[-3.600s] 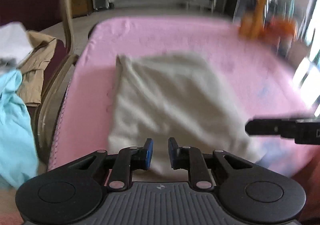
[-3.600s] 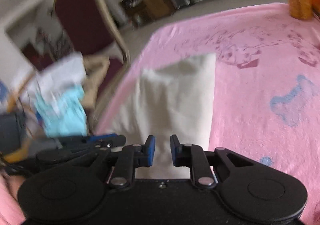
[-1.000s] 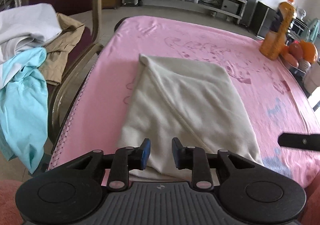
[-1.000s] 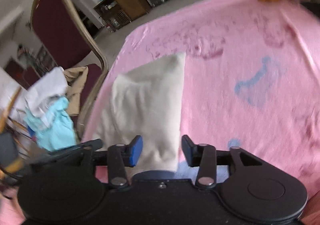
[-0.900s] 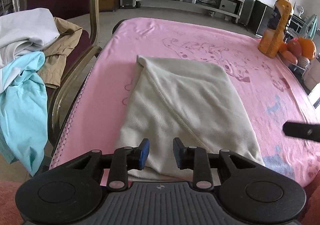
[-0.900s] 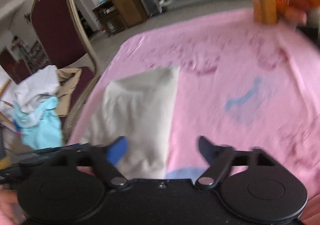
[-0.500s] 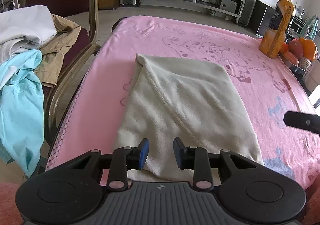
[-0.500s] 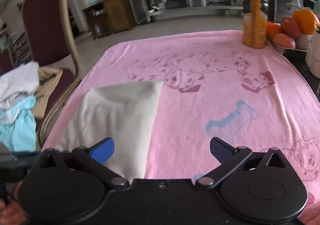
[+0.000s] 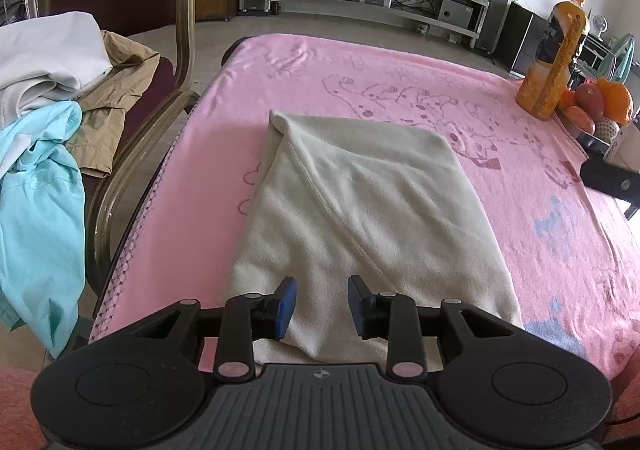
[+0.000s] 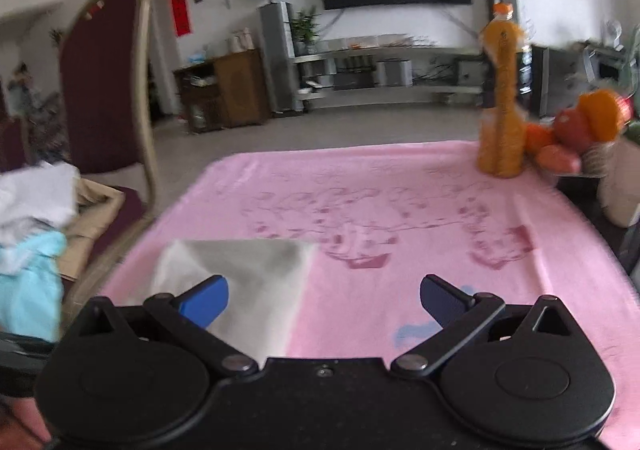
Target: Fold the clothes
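Over the near edge of the table, the left gripper (image 9: 319,306) hangs with its blue-padded jaws a little apart and opening, the folded cream fleece cloth (image 9: 360,210) lying in the gap below them but not pinched by either pad. The right gripper (image 10: 324,300) has its jaws spread as wide as they go, empty, above the pink cover just beside the cloth's right edge; in the left wrist view one black finger of it pokes in from the right. The cream cloth lies flat on the pink plush table cover (image 9: 520,138), a soft napped blanket printed with spotted dogs and blue bones, nearer the table's left side. It is folded into a long, roughly rectangular pad, with a stitched hem running diagonally across its top layer. On the maroon chair with a gilt metal frame (image 9: 176,50) to the left sits a loose heap of garments (image 9: 48,98): white, tan and light blue, all crumpled. At the far right corner stands a tall plastic bottle of orange drink (image 9: 554,58), upright, next to a dish of round fruit (image 9: 596,106).
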Tool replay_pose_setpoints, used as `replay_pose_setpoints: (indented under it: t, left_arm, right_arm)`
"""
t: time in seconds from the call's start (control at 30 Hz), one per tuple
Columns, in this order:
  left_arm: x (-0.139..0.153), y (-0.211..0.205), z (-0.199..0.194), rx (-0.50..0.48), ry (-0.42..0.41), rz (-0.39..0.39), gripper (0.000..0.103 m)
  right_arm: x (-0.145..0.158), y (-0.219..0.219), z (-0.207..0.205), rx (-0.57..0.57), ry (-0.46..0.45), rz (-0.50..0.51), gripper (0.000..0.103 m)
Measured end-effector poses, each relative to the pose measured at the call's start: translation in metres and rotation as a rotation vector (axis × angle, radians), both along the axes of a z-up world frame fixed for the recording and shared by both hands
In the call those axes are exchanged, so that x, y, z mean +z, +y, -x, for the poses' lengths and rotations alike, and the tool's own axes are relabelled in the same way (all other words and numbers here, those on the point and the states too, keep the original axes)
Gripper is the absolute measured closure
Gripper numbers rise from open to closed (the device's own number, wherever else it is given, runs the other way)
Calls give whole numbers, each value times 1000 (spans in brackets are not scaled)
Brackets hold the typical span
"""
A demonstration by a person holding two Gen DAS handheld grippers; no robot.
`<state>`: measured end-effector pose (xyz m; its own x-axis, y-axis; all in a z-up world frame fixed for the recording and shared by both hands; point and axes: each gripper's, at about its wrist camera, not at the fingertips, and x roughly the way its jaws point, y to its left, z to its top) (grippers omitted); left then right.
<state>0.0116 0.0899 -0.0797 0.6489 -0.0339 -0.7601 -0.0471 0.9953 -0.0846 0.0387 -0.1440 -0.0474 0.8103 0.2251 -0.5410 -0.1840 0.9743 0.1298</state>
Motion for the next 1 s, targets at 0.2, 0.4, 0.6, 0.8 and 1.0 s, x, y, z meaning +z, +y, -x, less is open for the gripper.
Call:
replay_pose_setpoints:
  t: [0.2,0.4,0.6,0.8,1.0]
  left_arm:
    - [1,-2,0,-10,-6,-18,70]
    - [0,-4,-2,1,8,-55,68]
    - [0,-5,-2,-9,9,-66,65]
    - [2,-4,-1,-4,4,-58,64]
    - [2,-5,-1,-10,4,-57,63]
  right_arm:
    - [-4,-11,1,-73,19,11,0]
    - [-17,-16,-8,-60,134,-43,0]
    - [-25,-10,-6,-49,195,8,4]
    - [-24,-14,-4,-38,207,-72,4]
    - [-22,-10,-1,-31,197,-65,3]
